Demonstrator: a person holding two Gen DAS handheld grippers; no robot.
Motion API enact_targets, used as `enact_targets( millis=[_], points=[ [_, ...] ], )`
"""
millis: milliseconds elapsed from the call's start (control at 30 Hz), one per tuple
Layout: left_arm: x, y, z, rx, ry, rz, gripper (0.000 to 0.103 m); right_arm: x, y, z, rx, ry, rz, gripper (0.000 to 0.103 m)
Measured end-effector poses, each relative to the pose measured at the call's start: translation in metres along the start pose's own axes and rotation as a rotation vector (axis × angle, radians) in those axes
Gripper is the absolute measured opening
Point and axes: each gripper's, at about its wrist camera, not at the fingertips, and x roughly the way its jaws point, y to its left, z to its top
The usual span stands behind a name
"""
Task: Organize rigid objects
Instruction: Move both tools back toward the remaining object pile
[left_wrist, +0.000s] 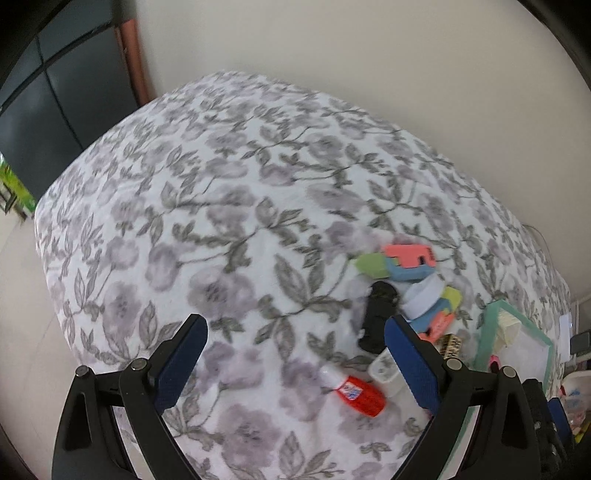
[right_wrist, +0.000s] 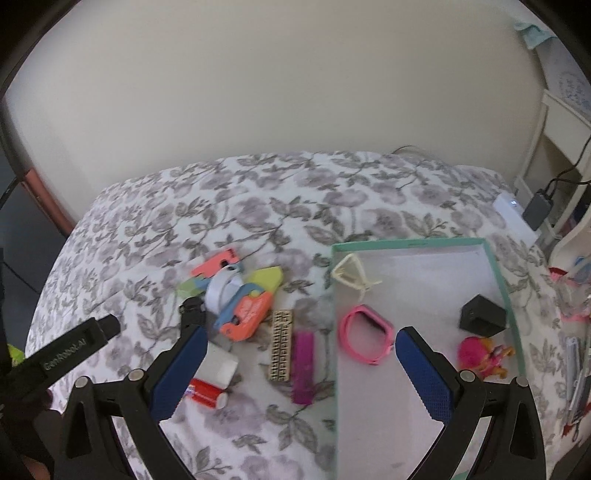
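Both my grippers, left (left_wrist: 295, 360) and right (right_wrist: 301, 369), spread wide, holding nothing. Green-rimmed tray (right_wrist: 503, 280) right of frame holds pink bracelet (right_wrist: 365, 338).

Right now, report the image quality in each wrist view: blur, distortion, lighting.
Left wrist view: motion blur smears the floral bedspread and toy pile; fisheye bulges the bed; soft, even light. Right wrist view: sharper, green-rimmed tray readable, edges curved, no glare.
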Motion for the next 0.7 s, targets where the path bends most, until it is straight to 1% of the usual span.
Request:
enact_targets(
  millis=[200,367,467,600,633,700],
  points=[
    [0.011,0.015,0.000,-0.050,0.016,0.003,0.097,0.018,0.014,-0.008,-0.039,0.041,0.026,0.103],
    [0.022,0.011,-0.003,-0.028,0.052,0.000,0.097,0.040,0.015,-0.015,-0.027,0.095,0.050,0.103],
    [0.027,0.008,-0.005,-0.015,0.071,0.017,0.097,0.052,0.016,-0.019,-0.005,0.134,0.082,0.103],
    [0.039,0.010,-0.007,-0.025,0.090,0.067,0.097,0.063,0.025,-0.022,-0.010,0.155,0.105,0.103],
    [0.045,0.011,-0.008,-0.027,0.102,0.081,0.097,0.066,0.027,-0.023,-0.006,0.162,0.119,0.103],
    [0.057,0.010,-0.011,-0.022,0.142,0.085,0.097,0.071,0.030,-0.025,-0.001,0.177,0.133,0.103]
  ],
)
